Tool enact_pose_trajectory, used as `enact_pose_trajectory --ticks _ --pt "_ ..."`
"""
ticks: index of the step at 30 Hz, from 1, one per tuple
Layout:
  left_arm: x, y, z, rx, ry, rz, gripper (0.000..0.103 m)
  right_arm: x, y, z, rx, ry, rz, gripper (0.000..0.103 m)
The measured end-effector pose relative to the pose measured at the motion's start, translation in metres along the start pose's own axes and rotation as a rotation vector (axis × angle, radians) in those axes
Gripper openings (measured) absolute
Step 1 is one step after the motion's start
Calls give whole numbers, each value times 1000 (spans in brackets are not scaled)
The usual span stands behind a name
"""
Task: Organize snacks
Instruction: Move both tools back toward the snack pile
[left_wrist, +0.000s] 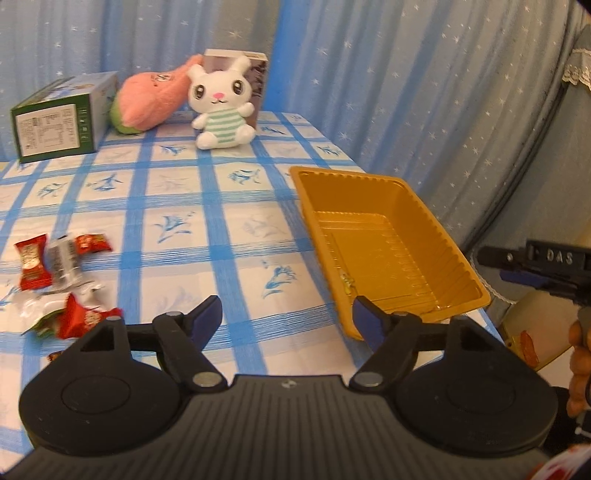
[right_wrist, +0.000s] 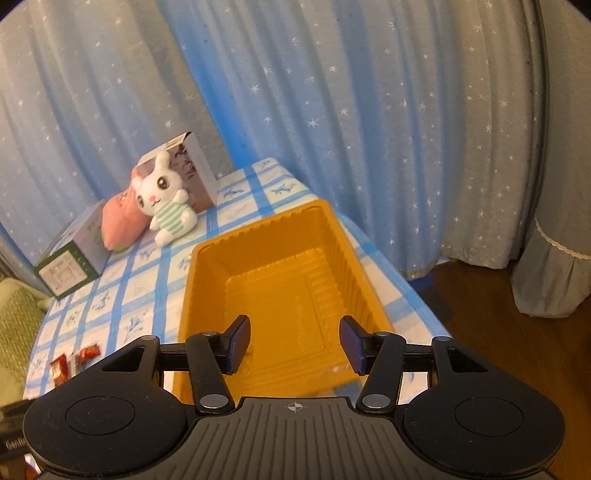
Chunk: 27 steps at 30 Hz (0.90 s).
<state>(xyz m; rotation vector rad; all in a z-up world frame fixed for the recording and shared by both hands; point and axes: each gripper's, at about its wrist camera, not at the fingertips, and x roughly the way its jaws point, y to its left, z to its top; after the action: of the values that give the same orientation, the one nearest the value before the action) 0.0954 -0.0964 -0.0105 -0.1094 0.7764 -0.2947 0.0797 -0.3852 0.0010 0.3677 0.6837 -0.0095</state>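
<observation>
Several wrapped snacks (left_wrist: 62, 273) lie on the blue checked tablecloth at the left: red packets, a silver one and a white one. They also show small in the right wrist view (right_wrist: 72, 363). An empty golden plastic tray (left_wrist: 384, 243) sits at the table's right edge. My left gripper (left_wrist: 288, 319) is open and empty above the cloth, between the snacks and the tray. My right gripper (right_wrist: 293, 345) is open and empty, hovering over the near end of the tray (right_wrist: 280, 280). It also shows at the right edge of the left wrist view (left_wrist: 543, 266).
A white plush rabbit (left_wrist: 221, 107), a pink plush (left_wrist: 151, 99), a green box (left_wrist: 62, 118) and a brown-and-white box (left_wrist: 255, 70) stand at the back of the table. Blue star curtains (right_wrist: 332, 110) hang behind. The table drops to a wooden floor (right_wrist: 517, 350) on the right.
</observation>
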Motion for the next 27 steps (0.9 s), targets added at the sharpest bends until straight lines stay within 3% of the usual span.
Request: enact_pose_trajectory --ticks 12,27 --pt "-51 32 -16 -9 -85 32 87 -21 65 -40 -154 42 30 54" --pt "-97 96 -49 -24 -12 181 87 -9 136 -83 -275 102 147 54"
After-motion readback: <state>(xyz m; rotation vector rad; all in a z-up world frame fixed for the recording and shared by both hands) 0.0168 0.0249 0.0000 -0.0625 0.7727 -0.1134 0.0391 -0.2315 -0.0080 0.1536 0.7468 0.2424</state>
